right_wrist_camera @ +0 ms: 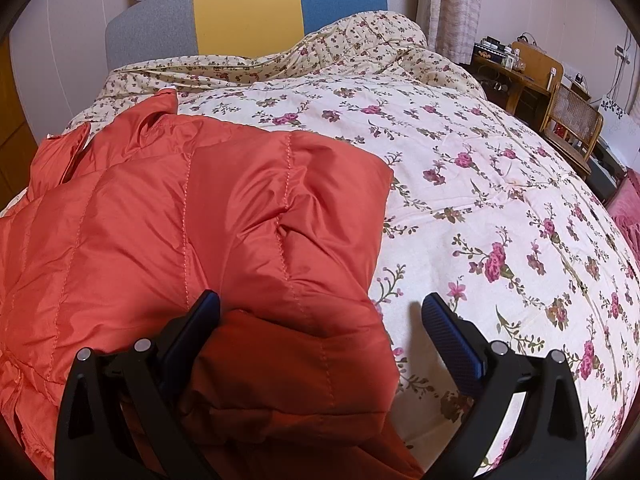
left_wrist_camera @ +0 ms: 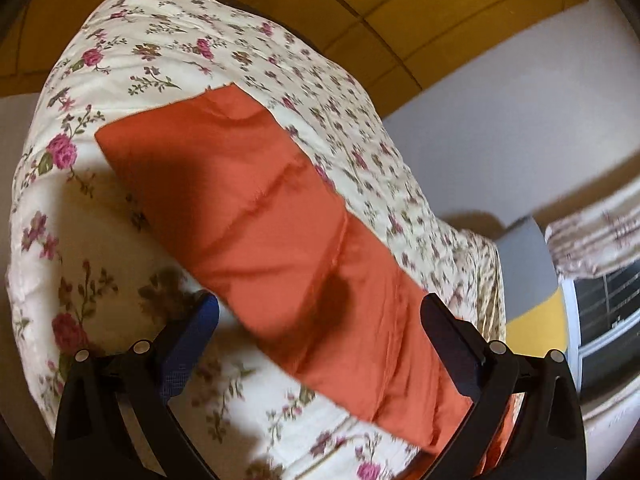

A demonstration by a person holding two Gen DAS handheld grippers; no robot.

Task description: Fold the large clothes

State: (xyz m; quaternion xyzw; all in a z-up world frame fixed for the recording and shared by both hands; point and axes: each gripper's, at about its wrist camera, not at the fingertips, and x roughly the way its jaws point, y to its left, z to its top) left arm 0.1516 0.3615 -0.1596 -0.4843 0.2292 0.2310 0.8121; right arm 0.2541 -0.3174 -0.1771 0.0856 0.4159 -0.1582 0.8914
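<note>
Floral quilt (right_wrist_camera: 460,184) spread wide over the bed, cream with pink roses, filling the middle and right of the right wrist frame. Headboard (right_wrist_camera: 244,12) along the top there, banded grey, yellow and blue, with curtains (right_wrist_camera: 456,8) hanging beside it. Wooden desk (right_wrist_camera: 520,76) and cane-backed chair (right_wrist_camera: 576,120) tucked into the upper right corner. Orange quilted jacket (right_wrist_camera: 192,232) lying on the quilt, taking up the left half of that frame, shiny, puffy, stitched in channels, one layer doubled over near the bottom centre. Right gripper (right_wrist_camera: 320,312) spread wide, near fingertip down on the orange fabric, far one over bare quilt, nothing clamped. Over on the left wrist view, tilted and a touch blurred: same jacket (left_wrist_camera: 280,240) running as a long orange band from upper left to lower right, with yellow wooden panelling (left_wrist_camera: 400,12) across the top of the frame and a window (left_wrist_camera: 608,304) at the right edge, neither visible from the other camera. Left gripper (left_wrist_camera: 320,312) also wide apart, jacket passing between the fingers, not pinched.
</note>
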